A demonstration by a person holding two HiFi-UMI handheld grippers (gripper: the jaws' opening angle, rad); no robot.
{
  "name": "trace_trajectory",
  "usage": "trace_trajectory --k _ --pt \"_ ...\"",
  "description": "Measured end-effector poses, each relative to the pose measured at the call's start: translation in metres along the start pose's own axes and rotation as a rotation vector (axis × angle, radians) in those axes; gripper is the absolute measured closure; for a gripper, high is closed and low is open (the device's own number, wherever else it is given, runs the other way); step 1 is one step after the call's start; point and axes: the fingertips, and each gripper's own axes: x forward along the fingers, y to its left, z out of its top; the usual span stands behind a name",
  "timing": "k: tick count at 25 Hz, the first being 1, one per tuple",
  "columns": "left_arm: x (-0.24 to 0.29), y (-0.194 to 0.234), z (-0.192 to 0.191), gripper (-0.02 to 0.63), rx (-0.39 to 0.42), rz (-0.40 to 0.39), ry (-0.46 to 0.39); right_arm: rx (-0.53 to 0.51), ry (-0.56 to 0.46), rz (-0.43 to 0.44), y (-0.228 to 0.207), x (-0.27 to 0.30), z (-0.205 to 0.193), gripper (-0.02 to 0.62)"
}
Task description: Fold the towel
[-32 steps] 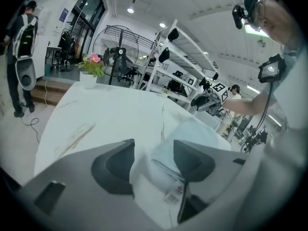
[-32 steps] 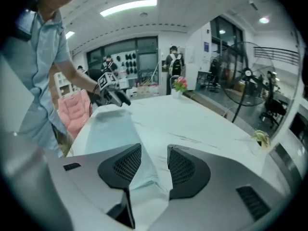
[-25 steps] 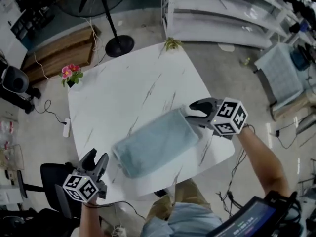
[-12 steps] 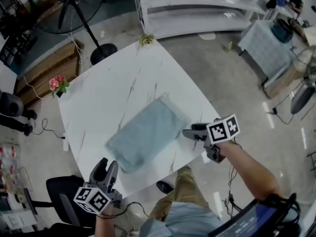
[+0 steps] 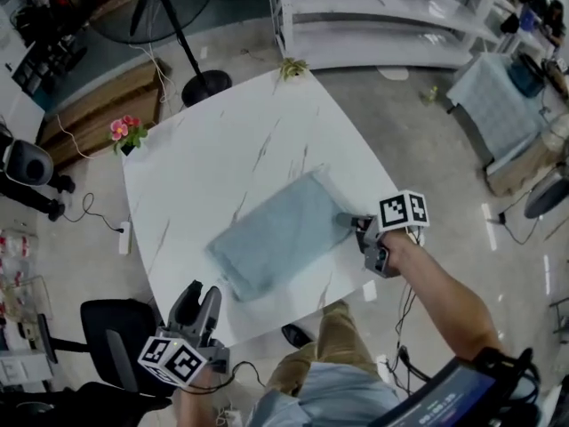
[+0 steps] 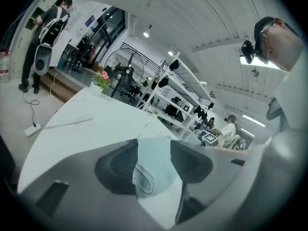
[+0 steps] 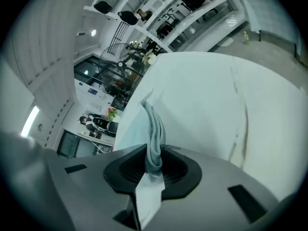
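A light blue towel (image 5: 284,234) lies folded in a long rectangle on the white marble table (image 5: 222,158). My right gripper (image 5: 363,236) is at the towel's right end. In the right gripper view its jaws (image 7: 155,165) have just been closing and are shut on the towel's bunched edge (image 7: 153,124), with a white label hanging below. My left gripper (image 5: 201,299) stands open at the table's near edge, just short of the towel's near left corner. In the left gripper view that rolled corner (image 6: 147,177) shows through the gap of the left gripper (image 6: 154,153), untouched.
A pink flower pot (image 5: 127,132) and a small plant (image 5: 291,68) stand at table corners. A fan stand (image 5: 206,83), a black chair (image 5: 116,327), a power strip (image 5: 124,234) and white shelving (image 5: 373,16) surround the table. A person (image 6: 45,28) stands far off.
The right gripper came down beside the towel's right end, rolled, and closed on its edge. The left gripper moved a little toward the towel's near left corner.
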Motion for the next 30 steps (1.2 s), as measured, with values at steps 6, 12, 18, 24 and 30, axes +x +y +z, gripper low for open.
trace_trajectory --k 6,12,18,24,30 --pt "-0.04 0.024 0.012 0.4 -0.055 0.049 -0.091 -0.198 -0.051 0.01 0.066 -0.017 0.018 0.531" --pt "-0.084 0.028 0.015 0.4 -0.064 0.081 -0.179 -0.519 -0.004 0.109 0.164 0.004 0.001 0.532" --pt "-0.131 0.041 0.008 0.4 -0.079 0.133 -0.243 -0.857 0.095 0.132 0.23 0.041 -0.054 0.532" --pt "-0.163 0.051 -0.011 0.4 -0.101 0.195 -0.255 -1.146 0.239 0.104 0.237 0.084 -0.122 0.532" --pt "-0.169 0.053 -0.024 0.4 -0.109 0.217 -0.242 -1.333 0.382 0.07 0.212 0.119 -0.17 0.531"
